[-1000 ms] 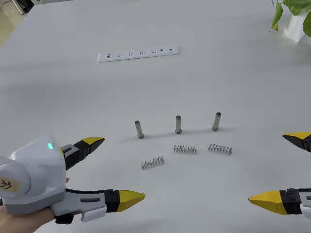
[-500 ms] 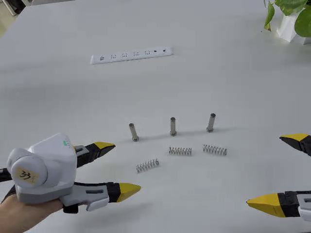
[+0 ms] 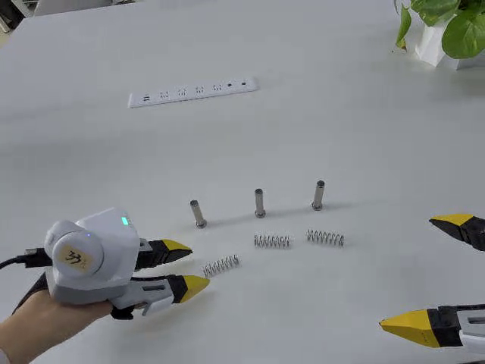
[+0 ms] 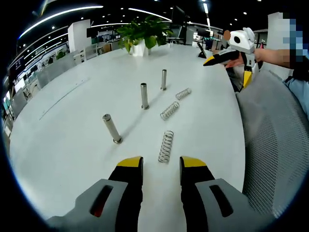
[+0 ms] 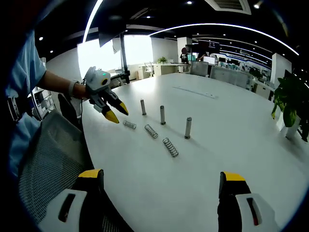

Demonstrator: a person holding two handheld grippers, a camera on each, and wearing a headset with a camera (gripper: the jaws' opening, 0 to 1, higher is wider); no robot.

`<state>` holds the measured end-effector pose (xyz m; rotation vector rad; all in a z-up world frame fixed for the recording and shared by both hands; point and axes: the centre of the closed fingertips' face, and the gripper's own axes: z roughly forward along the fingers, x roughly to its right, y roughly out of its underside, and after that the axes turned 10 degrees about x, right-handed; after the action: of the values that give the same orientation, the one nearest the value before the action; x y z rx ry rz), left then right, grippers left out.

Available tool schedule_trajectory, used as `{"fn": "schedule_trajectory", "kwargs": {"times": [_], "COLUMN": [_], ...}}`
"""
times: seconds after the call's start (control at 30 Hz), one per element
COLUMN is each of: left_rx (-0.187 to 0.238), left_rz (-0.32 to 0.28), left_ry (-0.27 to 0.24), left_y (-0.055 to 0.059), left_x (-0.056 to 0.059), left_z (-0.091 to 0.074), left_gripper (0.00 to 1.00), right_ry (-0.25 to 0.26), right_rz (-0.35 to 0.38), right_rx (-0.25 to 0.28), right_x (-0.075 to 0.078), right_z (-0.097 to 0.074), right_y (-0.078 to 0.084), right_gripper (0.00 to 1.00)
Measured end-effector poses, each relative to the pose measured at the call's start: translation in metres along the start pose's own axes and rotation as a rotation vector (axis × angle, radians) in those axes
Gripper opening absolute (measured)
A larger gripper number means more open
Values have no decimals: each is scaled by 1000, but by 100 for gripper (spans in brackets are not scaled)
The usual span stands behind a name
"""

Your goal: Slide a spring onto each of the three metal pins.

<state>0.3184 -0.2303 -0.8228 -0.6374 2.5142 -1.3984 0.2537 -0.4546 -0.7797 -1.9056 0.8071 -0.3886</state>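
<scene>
- Since no pin carries a spring yet, the three springs lie on their sides on the worktop. Each is just in front of an upright pin: left spring near the left pin, middle spring near the middle pin, right spring near the right pin.
- The left hand-held gripper hovers low and empty with its jaws a little apart. Its tips are just beside the left spring's near end, and in the left gripper view that spring lines up with the gap.
- The right hand-held gripper is spread wide, empty, and well apart from the springs.
- The springs look light and thin-wired, so they are likely to roll or skid, and to squash and flick away under a hard pinch.
- The best hold, I judge, is a gentle one across the coils near one end, leaving the other end's bore free for the pin top.
- The pins seem stiff but stand on small bases, so a sideways push may tip them.
</scene>
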Motion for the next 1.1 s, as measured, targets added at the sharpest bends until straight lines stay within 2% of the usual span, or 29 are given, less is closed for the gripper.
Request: {"fn": "schedule_trajectory", "kwargs": {"times": [0.23,0.43,0.7,0.87,0.97,1.1], "left_rx": [-65,-111,-166,-193,-198,-209], "left_rz": [35,67,106,129,123,137], "left_ry": [39,86,118,128,140,134], "left_y": [2,4,8,11,11,11], "left_x": [3,7,8,8,11,9], "left_z": [8,16,21,22,23,24], "left_gripper": [17,15,12,11,10,8], "right_ry": [5,7,13,18,21,21], "right_rz": [10,18,29,35,41,44], "right_rx": [1,3,10,13,17,19], "right_x": [-2,-3,-5,-5,-5,-7], "right_z": [-1,0,-1,-1,-2,-1], "right_y": [3,5,8,10,10,11], "right_gripper": [99,99,99,99,99,99]}}
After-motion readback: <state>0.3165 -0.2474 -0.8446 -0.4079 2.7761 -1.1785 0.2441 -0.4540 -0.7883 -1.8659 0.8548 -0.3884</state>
